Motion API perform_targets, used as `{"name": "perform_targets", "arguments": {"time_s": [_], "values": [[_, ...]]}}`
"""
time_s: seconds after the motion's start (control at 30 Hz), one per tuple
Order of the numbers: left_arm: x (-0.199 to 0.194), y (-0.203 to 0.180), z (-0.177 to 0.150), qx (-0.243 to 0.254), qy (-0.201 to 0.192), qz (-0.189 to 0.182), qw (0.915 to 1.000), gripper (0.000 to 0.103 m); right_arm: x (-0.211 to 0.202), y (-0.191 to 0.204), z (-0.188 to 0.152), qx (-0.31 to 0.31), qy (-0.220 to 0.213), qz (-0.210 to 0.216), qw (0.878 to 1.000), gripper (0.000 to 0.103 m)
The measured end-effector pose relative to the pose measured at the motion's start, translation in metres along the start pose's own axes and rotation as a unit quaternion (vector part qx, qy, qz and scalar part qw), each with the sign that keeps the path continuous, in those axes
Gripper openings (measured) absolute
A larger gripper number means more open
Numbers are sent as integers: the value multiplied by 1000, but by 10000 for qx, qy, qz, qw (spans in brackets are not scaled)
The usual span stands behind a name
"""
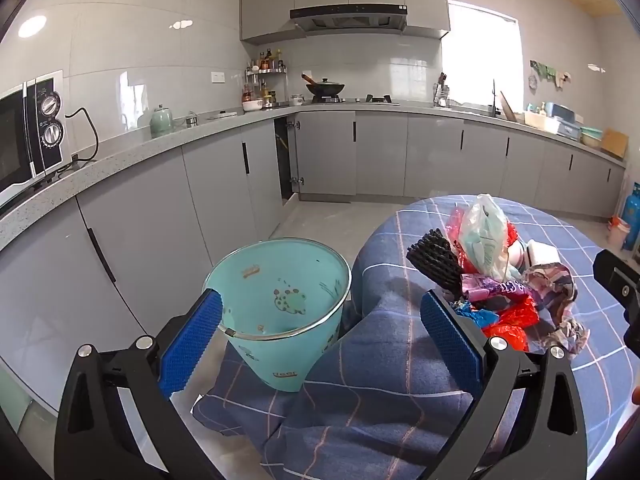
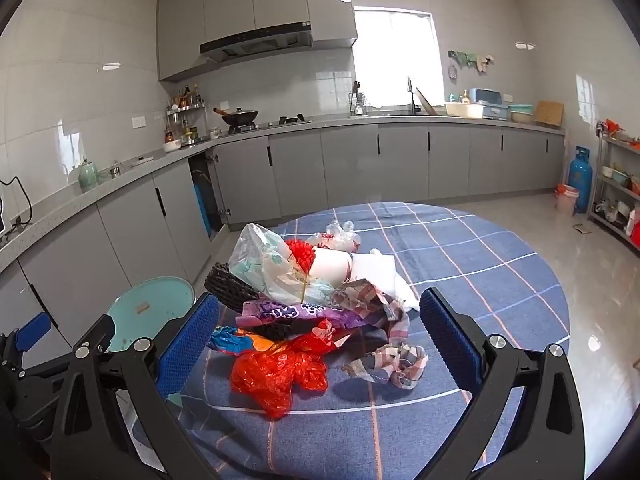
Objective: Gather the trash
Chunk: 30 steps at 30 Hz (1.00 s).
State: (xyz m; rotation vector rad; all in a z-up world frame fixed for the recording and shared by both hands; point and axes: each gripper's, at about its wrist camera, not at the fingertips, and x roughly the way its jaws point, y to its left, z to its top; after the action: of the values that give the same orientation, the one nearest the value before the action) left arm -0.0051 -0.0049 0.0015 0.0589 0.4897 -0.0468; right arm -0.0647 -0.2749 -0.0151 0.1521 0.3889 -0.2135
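Observation:
A heap of trash lies on the round table with its blue checked cloth: a red plastic bag, a purple wrapper, a black foam net, a pale plastic bag and a crumpled checked wrapper. A light blue bin stands on the floor left of the table. My left gripper is open above the bin and the table's edge. My right gripper is open just short of the heap, nothing between its fingers.
Grey kitchen cabinets run along the walls, one corner door ajar. A microwave sits on the left counter. A blue gas cylinder and a metal shelf stand at the right.

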Motion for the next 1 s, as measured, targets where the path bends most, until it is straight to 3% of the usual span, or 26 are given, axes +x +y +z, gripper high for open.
{"name": "perform_targets", "arguments": {"time_s": [1.0], "values": [[1,-5,-2,36,54,-48,10000,97,2,-3,-1,57,4,-5,10000,99]]}}
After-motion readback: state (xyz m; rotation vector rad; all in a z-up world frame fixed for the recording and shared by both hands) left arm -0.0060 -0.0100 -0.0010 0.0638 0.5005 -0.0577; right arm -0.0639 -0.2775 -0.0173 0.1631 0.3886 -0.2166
